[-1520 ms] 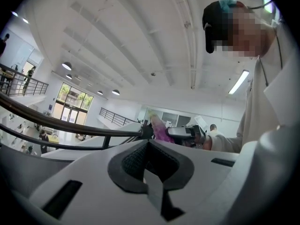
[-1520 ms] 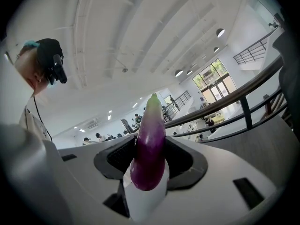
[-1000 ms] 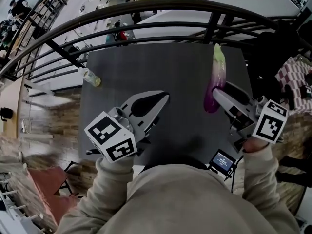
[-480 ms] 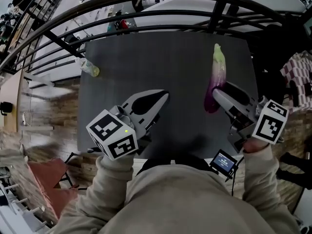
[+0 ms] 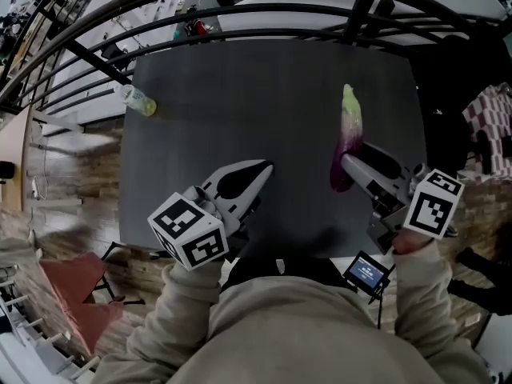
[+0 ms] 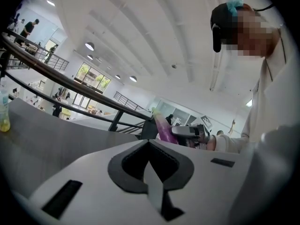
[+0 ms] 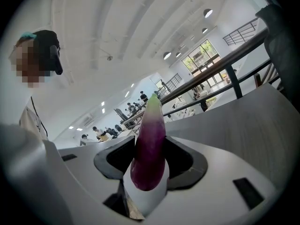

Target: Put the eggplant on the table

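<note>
Eggplant [image 5: 349, 126] clamped in right tool [image 5: 356, 169], tip forward, seemingly above table [image 5: 240, 110]

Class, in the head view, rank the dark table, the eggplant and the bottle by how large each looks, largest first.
1. dark table
2. eggplant
3. bottle
The eggplant, gripped in the right tongs, may be nearer the camera than the bottle, so how much bigger it really is stays unsure.

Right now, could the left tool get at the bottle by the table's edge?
Probably yes: the left tool is shut and empty, and only bare table lies between it and the bottle.
</note>
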Tool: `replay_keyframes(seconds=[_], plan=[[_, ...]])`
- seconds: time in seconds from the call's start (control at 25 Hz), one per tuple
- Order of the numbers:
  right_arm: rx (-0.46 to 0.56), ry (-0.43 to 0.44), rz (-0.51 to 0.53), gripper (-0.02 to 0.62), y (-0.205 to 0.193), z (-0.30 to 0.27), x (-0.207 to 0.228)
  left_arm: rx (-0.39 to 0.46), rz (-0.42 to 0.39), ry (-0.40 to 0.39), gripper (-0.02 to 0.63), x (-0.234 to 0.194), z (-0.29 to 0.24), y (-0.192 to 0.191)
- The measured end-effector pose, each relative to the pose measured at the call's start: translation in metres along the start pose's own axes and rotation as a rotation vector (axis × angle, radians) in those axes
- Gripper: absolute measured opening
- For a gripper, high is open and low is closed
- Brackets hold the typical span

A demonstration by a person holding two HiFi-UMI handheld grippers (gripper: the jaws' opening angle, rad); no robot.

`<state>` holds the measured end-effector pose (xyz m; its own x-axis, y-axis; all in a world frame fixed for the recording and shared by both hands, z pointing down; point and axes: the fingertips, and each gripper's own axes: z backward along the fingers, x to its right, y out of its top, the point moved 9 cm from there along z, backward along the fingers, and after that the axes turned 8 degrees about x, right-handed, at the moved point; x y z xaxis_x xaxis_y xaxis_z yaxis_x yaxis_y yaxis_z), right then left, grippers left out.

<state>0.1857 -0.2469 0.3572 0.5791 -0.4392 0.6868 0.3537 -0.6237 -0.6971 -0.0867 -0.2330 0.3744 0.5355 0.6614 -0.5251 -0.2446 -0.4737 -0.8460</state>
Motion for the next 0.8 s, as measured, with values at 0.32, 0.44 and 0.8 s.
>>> replay_keyframes(seconds=[0.32, 0.44, 0.8], plan=[[-0.105, -0.039, -0.012, 0.210, -0.037, -0.016, 0.027, -0.015, 0.052, 0.028, -0.002, -0.015, 0.005, -0.034], [-0.132, -0.043, -0.028, 0.210, -0.049, -0.018, 0.033, -0.016, 0.076, 0.036, -0.001, -0.019, 0.008, -0.044], [-0.220, -0.105, -0.068, 0.210, -0.083, -0.018, 0.070, -0.040, 0.124, 0.060, 0.000, -0.030, 0.013, -0.072]])
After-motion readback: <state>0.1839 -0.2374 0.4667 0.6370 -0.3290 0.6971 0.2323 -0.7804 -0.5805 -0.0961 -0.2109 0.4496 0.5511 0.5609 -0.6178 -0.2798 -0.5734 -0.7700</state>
